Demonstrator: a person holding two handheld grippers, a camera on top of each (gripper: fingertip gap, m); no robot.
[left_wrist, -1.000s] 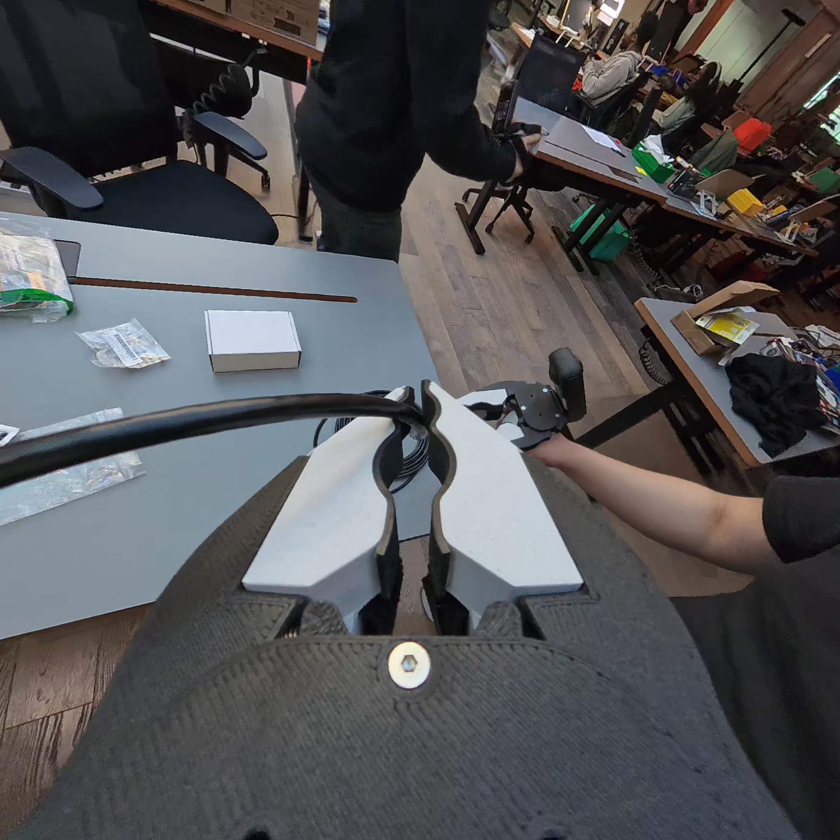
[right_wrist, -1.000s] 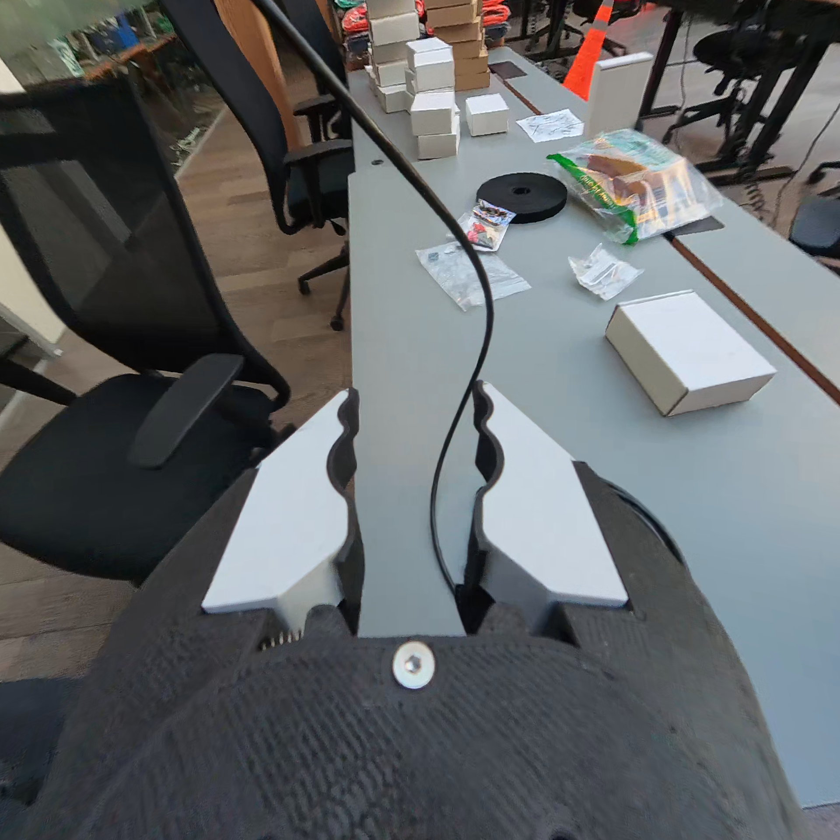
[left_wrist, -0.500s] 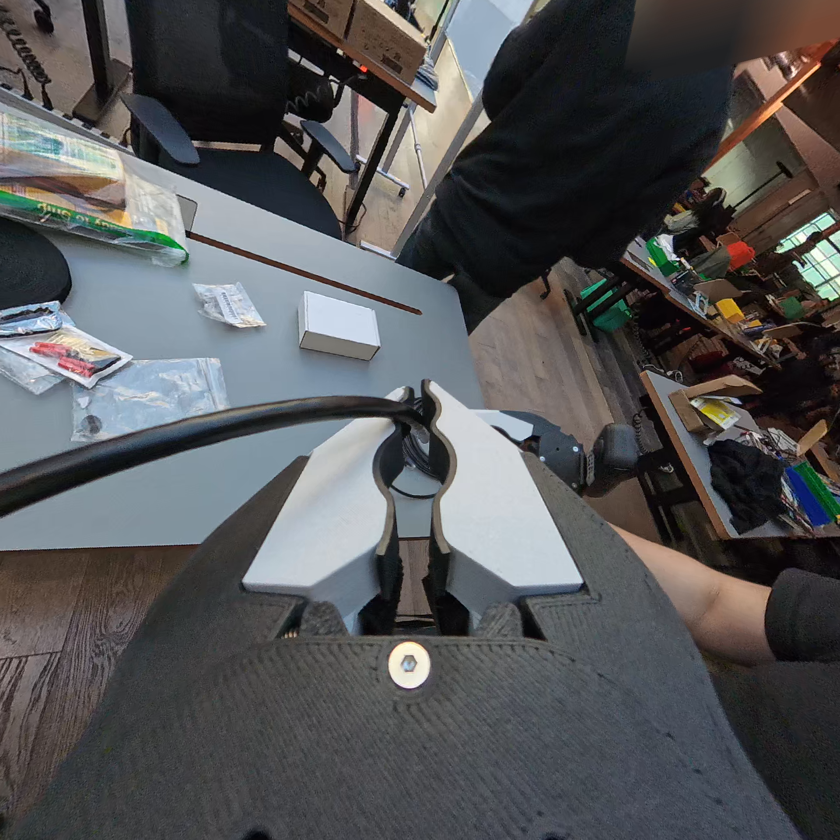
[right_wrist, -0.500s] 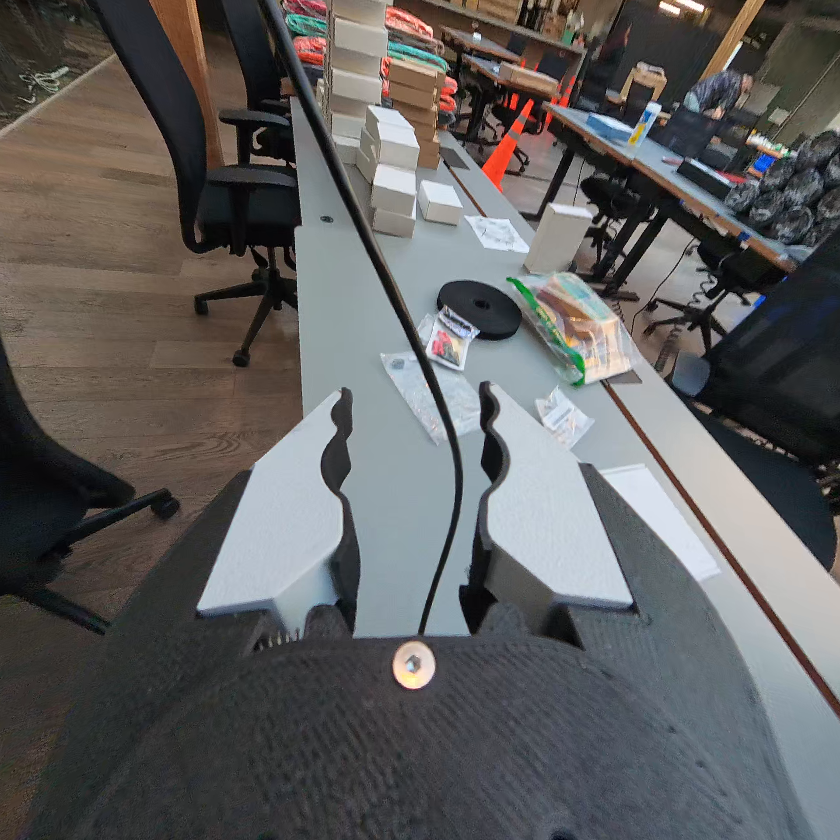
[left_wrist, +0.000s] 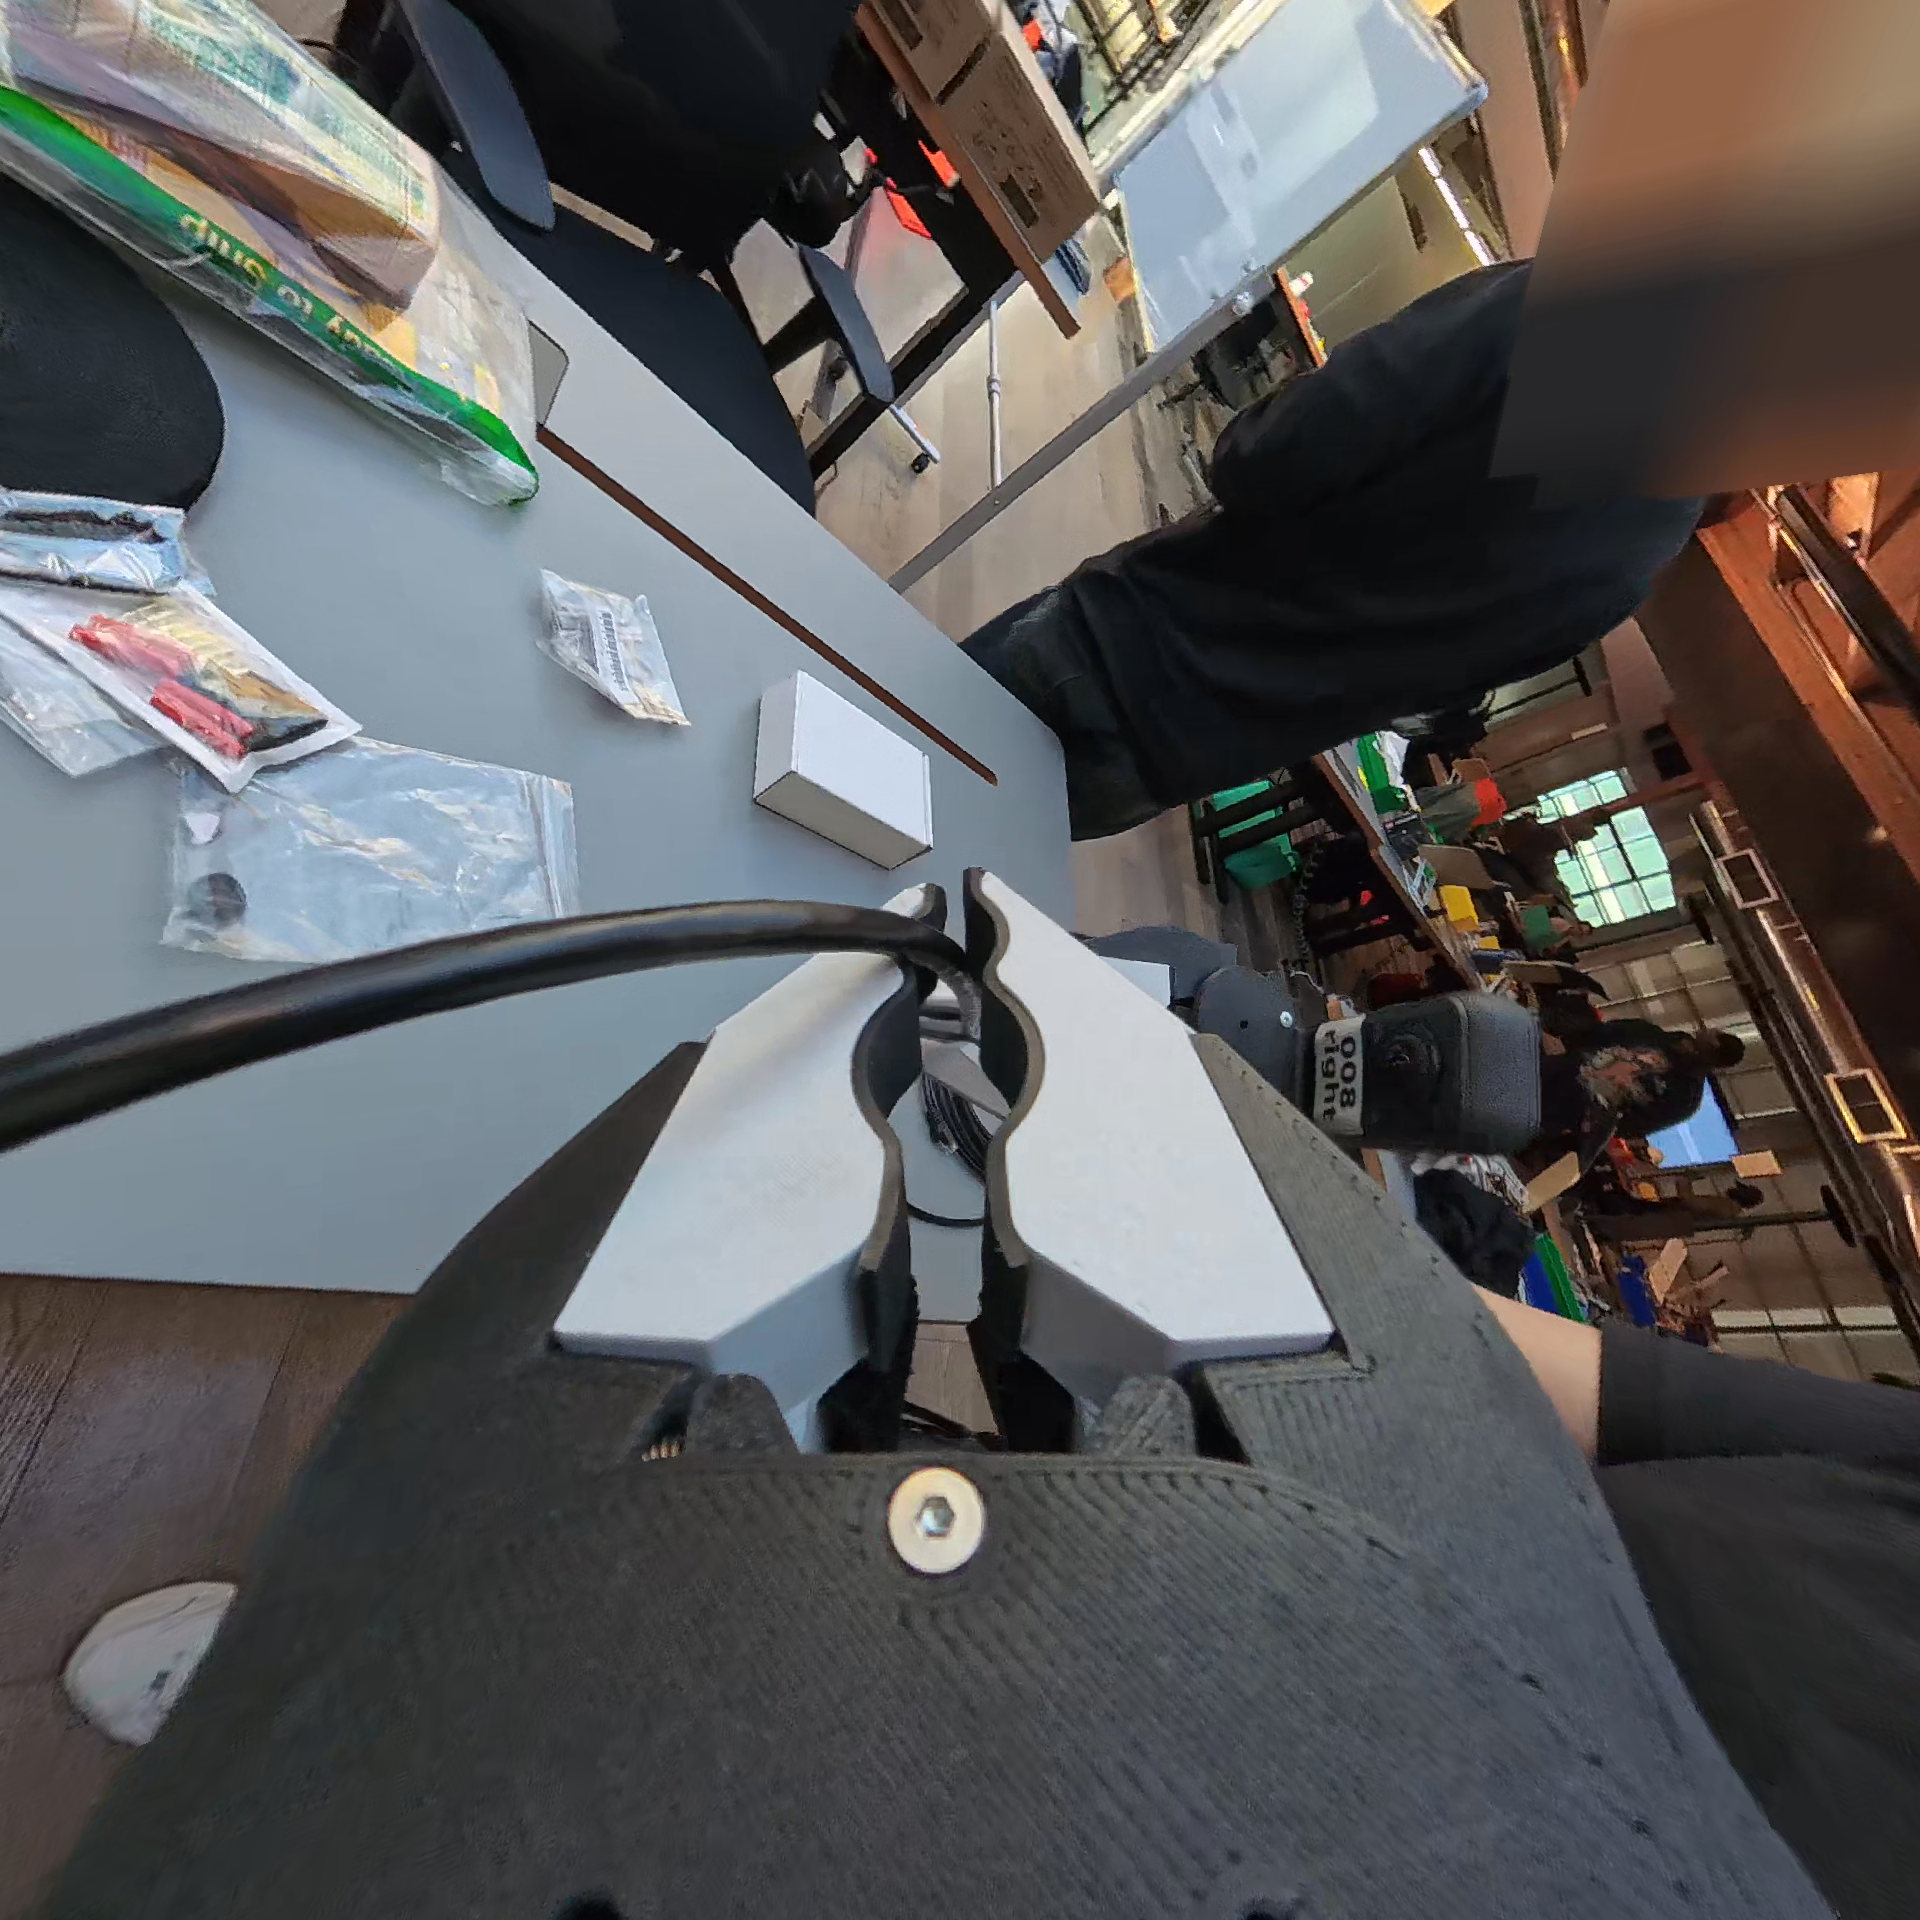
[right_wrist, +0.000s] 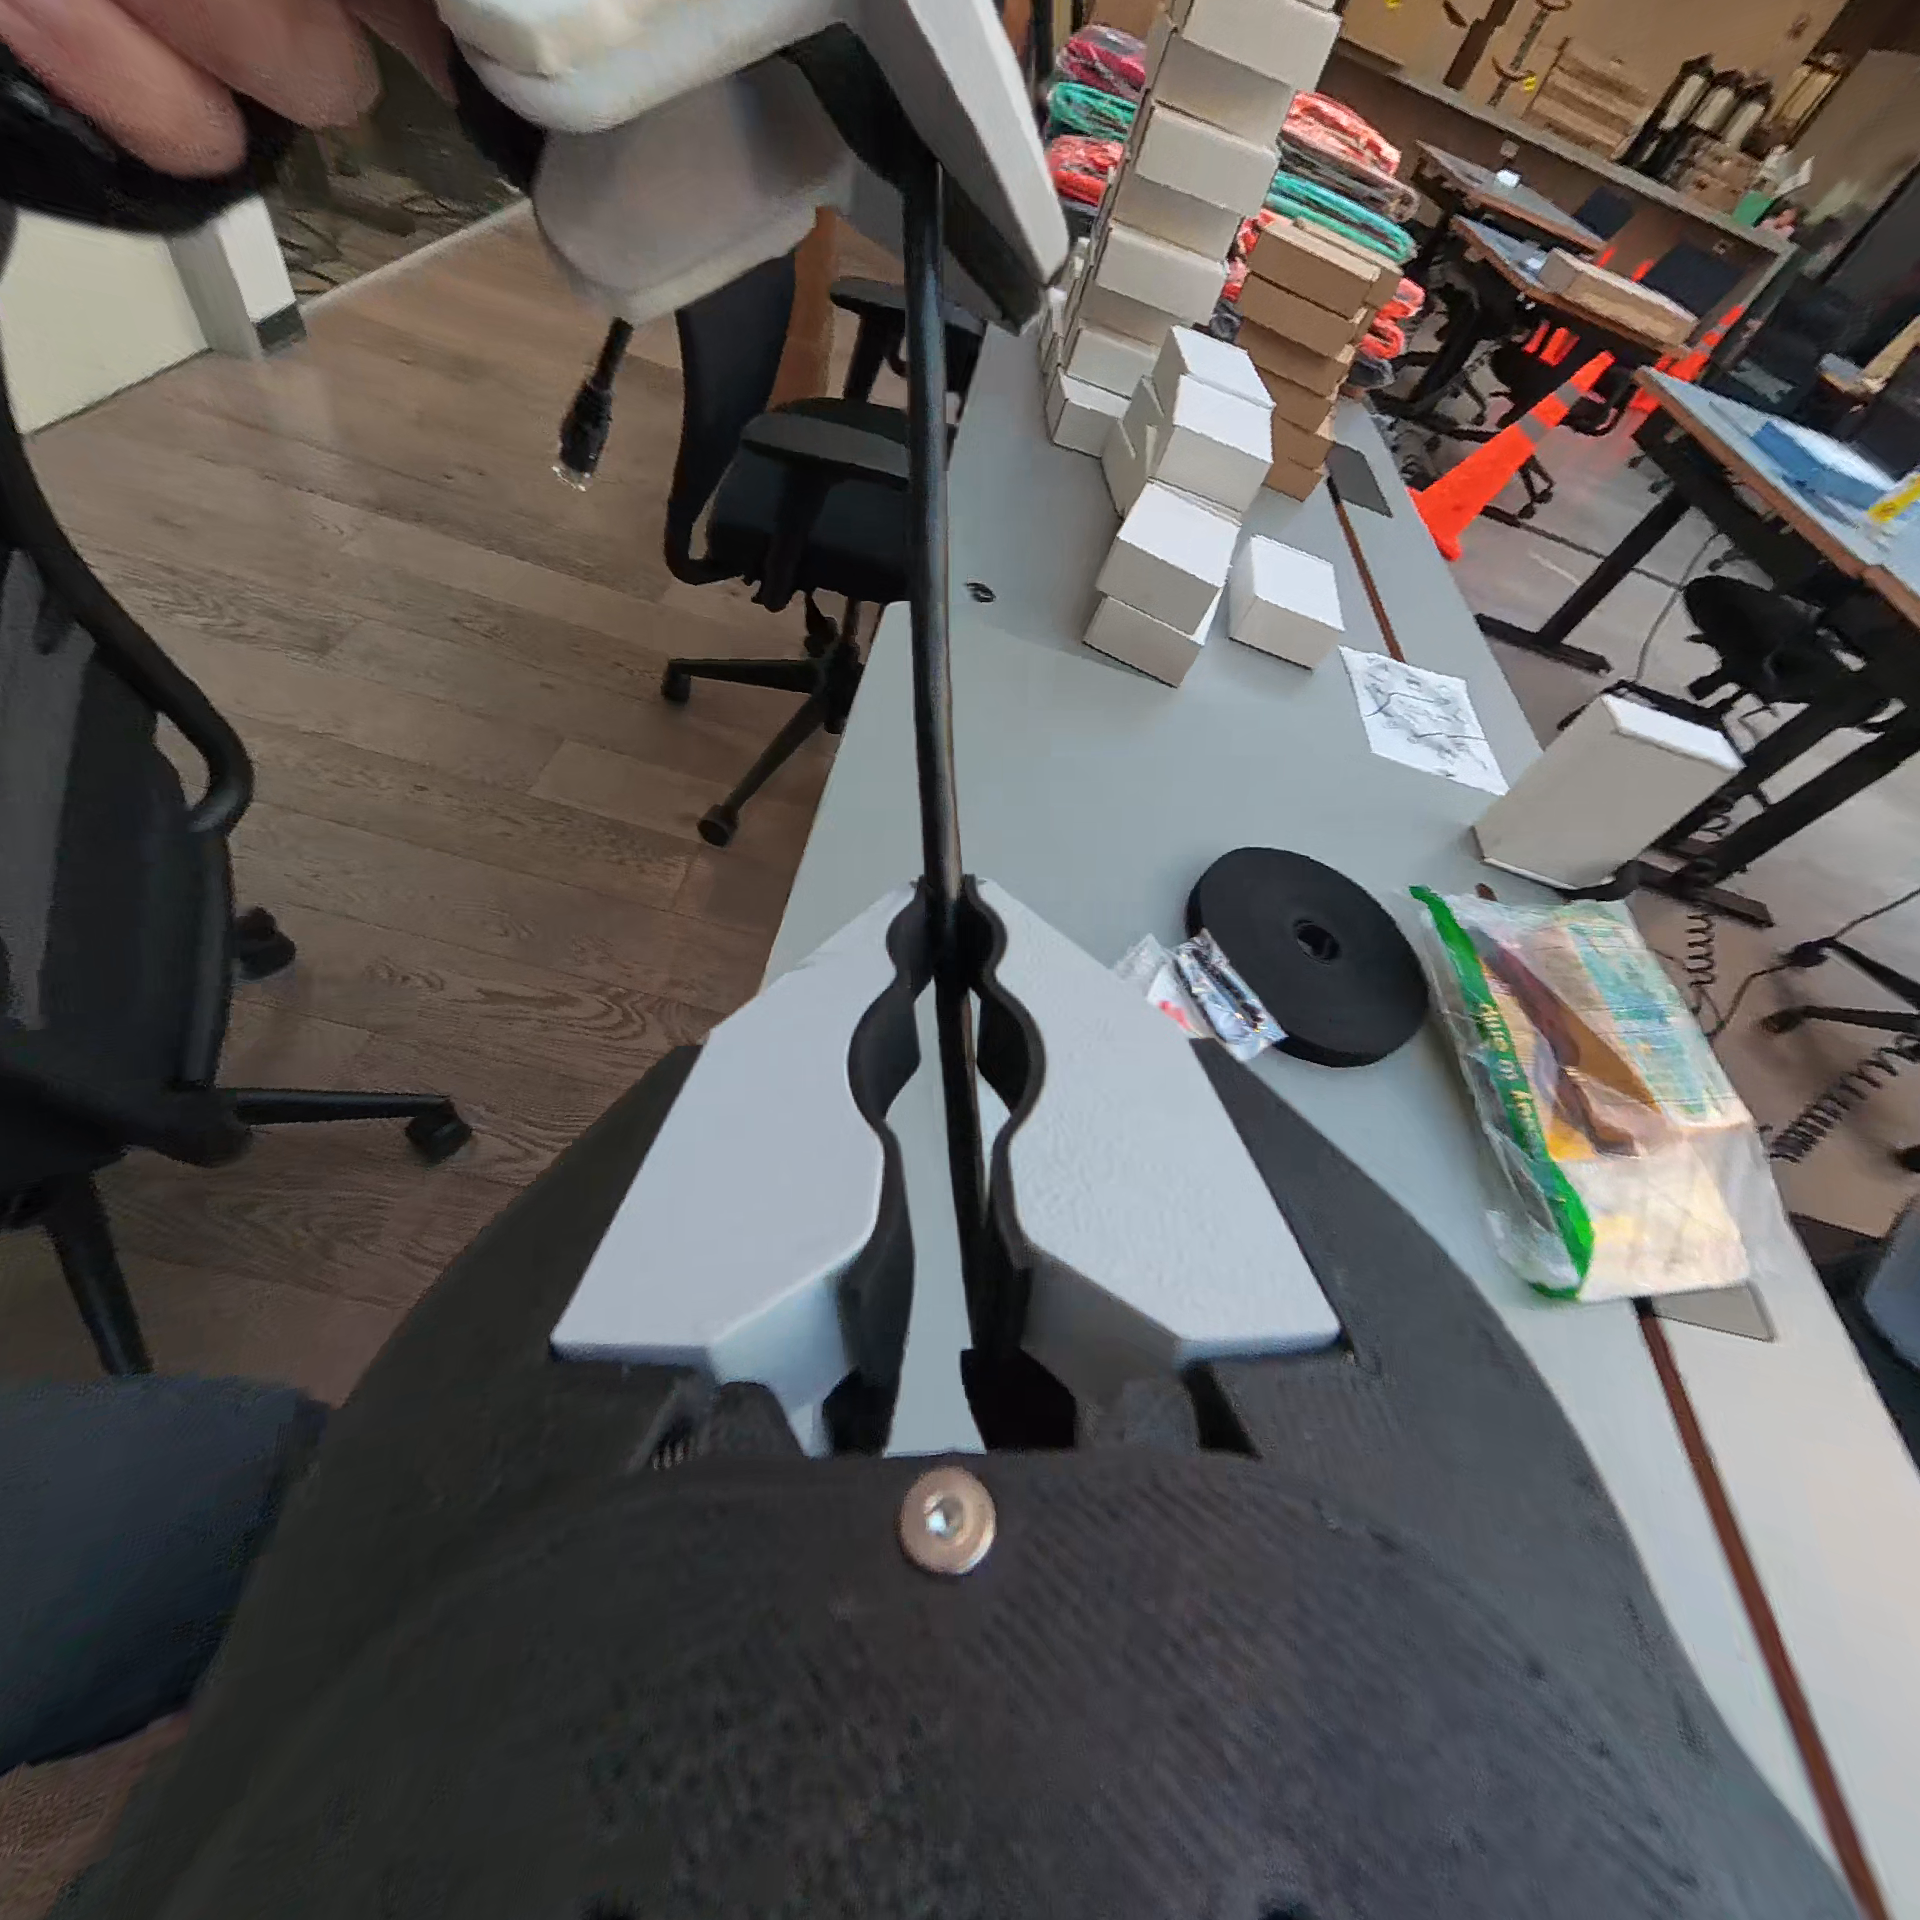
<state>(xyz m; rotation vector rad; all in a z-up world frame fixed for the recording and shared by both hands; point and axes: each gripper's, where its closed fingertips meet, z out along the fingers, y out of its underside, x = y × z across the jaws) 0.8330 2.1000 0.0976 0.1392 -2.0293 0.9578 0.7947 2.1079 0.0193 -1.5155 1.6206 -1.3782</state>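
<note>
A black cable (left_wrist: 436, 977) runs from the left into my left gripper (left_wrist: 954, 906), which is shut on it above the grey table's (left_wrist: 436, 1122) near edge. Coiled cable (left_wrist: 951, 1117) shows below between the fingers. In the right wrist view my right gripper (right_wrist: 943, 888) is shut on the same black cable (right_wrist: 928, 582), which rises taut to the left gripper (right_wrist: 831, 135) held by a hand at the top. The cable's plug end (right_wrist: 584, 421) hangs loose beside it. The right gripper's body (left_wrist: 1413, 1065) shows in the left wrist view, just right of the left fingers.
On the grey table (right_wrist: 1060, 769) lie a small white box (left_wrist: 844, 774), plastic bags (left_wrist: 364, 842), a black tape roll (right_wrist: 1309, 961), a green-edged packet (right_wrist: 1569, 1091) and stacked white boxes (right_wrist: 1174, 343). Black office chairs (right_wrist: 800, 488) stand on the wood floor. A person in black (left_wrist: 1351, 582) stands beyond the table.
My right gripper has closed on the cable; it was open around it before. Both grippers have lifted and tilted, and the left gripper now shows at the top of the right wrist view.
</note>
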